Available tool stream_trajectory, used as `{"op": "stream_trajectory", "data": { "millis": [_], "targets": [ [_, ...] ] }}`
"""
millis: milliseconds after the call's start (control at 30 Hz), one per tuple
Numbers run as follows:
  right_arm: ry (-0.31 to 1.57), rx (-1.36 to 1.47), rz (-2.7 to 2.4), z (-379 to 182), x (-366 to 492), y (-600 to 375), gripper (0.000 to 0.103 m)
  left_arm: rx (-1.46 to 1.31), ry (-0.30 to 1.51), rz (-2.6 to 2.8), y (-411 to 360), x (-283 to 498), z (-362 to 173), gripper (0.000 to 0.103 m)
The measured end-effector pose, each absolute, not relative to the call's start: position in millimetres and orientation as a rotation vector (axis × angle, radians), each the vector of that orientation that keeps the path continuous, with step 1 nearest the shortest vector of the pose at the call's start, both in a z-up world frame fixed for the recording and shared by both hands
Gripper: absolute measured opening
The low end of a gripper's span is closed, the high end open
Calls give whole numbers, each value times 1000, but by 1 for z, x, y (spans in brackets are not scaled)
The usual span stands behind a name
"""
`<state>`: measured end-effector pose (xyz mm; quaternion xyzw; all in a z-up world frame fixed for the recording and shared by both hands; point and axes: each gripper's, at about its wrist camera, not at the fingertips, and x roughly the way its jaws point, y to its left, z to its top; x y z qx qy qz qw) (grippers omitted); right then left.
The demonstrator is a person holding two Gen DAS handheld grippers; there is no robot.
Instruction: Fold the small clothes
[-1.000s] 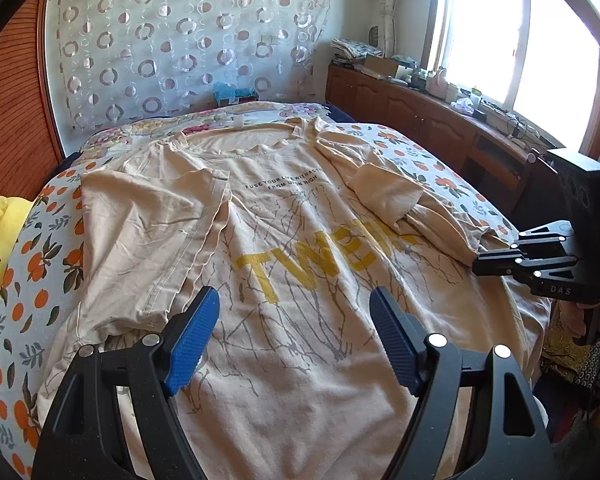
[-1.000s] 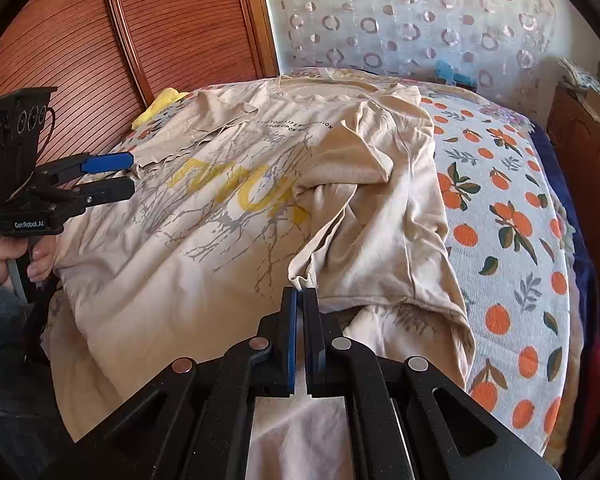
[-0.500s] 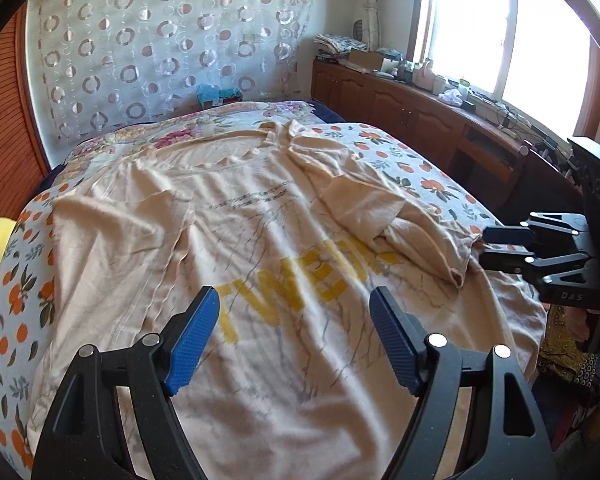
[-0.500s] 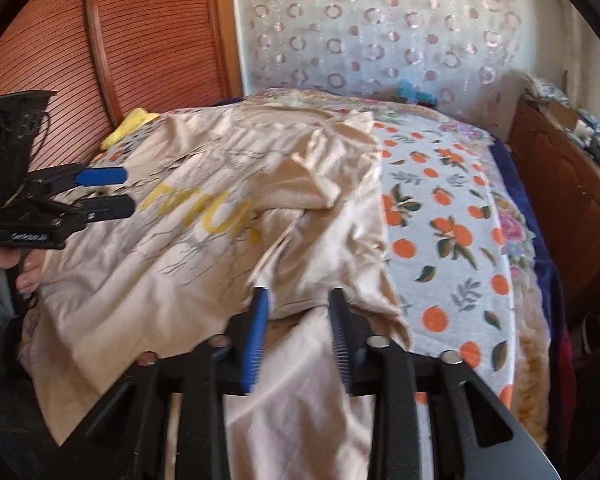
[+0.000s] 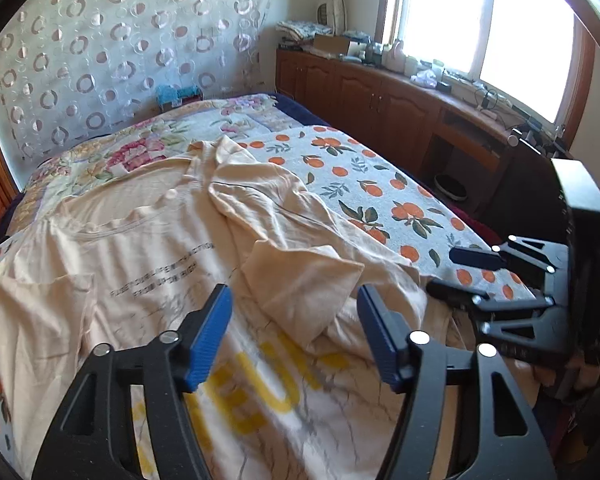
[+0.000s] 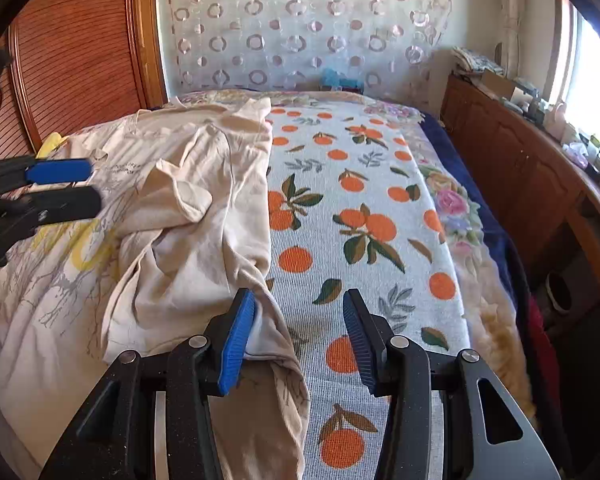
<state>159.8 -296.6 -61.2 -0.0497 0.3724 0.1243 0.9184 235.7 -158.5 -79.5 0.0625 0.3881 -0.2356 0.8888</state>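
Both grippers (image 5: 294, 334) (image 6: 298, 338) spread, holding nothing; pinch the crumpled beige cotton T-shirt (image 5: 148, 248)'s folded side edge lower centre, pull flat.

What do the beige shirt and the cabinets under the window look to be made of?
The shirt looks like soft matte cotton knit: it creases and drapes limply, though the fibre is a guess. The cabinets look like reddish-brown wood with a slight sheen on their raised door panels; veneer is possible.

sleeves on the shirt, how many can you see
2: one sleeve folded over the shirt near the orange-print side, the other sleeve flat on the opposite side.
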Motion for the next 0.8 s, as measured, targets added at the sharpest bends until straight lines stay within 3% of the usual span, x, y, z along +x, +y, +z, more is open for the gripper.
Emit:
{"op": "stream_trajectory", "data": {
  "millis": [267, 333, 400, 500, 800],
  "targets": [
    [772, -35, 273, -62, 163, -309, 48, 109, 912, -469, -180, 277, -100, 61],
    [769, -37, 273, -62, 163, -308, 48, 121, 921, -460, -179, 279, -104, 52],
    [770, -37, 272, -64, 167, -310, 48, 119, 933, -453, -175, 278, -107, 26],
    [768, -36, 275, -65, 168, -310, 48, 95, 910, -469, -162, 272, -101, 12],
    [775, -49, 266, -66, 171, -307, 48, 79, 843, -313, -92, 273, -73, 12]
  ]
}}
